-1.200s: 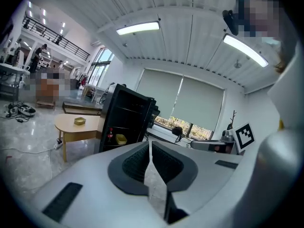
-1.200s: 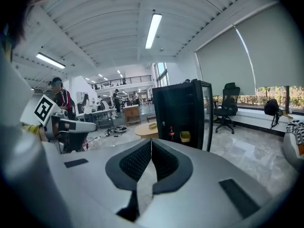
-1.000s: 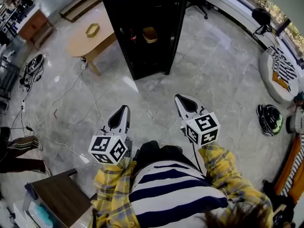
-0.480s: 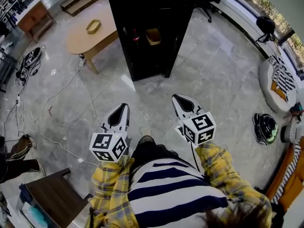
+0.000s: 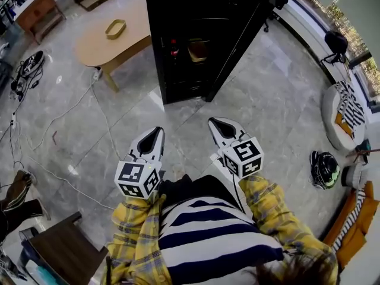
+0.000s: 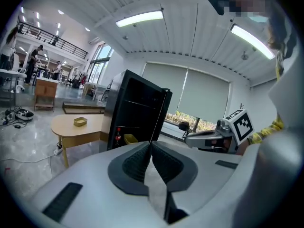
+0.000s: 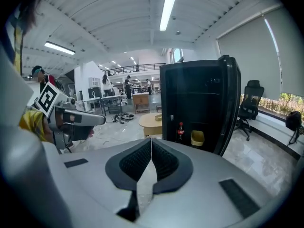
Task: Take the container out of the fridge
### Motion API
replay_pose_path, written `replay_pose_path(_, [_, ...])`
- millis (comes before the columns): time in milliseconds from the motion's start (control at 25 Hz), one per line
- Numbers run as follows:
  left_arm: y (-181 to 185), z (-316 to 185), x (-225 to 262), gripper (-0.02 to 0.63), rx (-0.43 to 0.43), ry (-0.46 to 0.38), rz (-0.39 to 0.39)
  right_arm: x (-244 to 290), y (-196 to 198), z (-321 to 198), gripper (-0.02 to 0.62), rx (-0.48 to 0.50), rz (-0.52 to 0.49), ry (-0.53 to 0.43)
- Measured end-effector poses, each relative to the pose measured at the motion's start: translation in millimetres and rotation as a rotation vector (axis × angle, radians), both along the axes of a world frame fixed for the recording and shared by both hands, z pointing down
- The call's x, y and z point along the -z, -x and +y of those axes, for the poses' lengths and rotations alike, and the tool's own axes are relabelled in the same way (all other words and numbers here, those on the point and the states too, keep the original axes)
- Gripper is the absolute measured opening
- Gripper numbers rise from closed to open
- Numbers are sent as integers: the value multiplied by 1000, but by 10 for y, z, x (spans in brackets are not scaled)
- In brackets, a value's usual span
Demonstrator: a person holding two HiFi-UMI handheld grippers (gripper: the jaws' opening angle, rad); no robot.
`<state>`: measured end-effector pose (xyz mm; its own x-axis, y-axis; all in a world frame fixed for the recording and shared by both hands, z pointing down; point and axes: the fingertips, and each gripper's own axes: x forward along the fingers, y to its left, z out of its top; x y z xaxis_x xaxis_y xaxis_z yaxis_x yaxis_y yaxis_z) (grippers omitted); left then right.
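A tall black fridge (image 5: pixel 202 34) stands ahead on the grey stone floor with its door (image 5: pixel 240 40) swung open to the right. On a shelf inside sit a yellow container (image 5: pixel 198 49) (image 7: pixel 197 137) (image 6: pixel 129 138) and, left of it, a dark bottle with a red cap (image 5: pixel 174 46) (image 7: pixel 180 131). My left gripper (image 5: pixel 153 136) and right gripper (image 5: pixel 217 125) are held side by side in front of me, well short of the fridge. Each one has its jaws shut with nothing between them.
A round wooden table (image 5: pixel 110 37) with a yellow tray (image 5: pixel 115 28) stands left of the fridge. Cables (image 5: pixel 53 123) trail over the floor on the left. A dark wooden cabinet (image 5: pixel 62 251) is at my lower left. A helmet (image 5: pixel 324 168) and cushions lie on the right.
I have walked closer to the fridge, which now sits larger and nearer the middle of the head view. Both grippers moved forward with me and stayed shut.
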<state>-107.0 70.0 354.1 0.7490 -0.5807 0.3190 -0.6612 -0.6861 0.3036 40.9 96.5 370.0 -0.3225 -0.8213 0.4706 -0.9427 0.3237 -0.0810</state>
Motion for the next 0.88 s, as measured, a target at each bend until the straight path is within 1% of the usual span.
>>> replay_pose_path(80, [-51, -137, -65, 29, -8, 7, 7, -51, -40, -160, 28, -7, 6, -1])
replay_pose_path(240, [-122, -294, -149, 29, 2, 31, 10, -179, -100, -378, 29, 13, 38, 15])
replay_pose_path(520, [-419, -719, -158, 29, 24, -40, -62, -363, -381, -1021, 29, 43, 109, -15])
replay_pose_path(640, [-567, -892, -273, 29, 58, -22, -72, -469, -480, -1282, 29, 96, 152, -17])
replay_pose_path(800, [-832, -1181, -284, 29, 144, -33, -29, -588, -644, -1644, 29, 191, 188, -11])
replay_pose_path(880, [-967, -1277, -299, 29, 173, -39, -15, -678, -737, -1768, 31, 228, 204, 0])
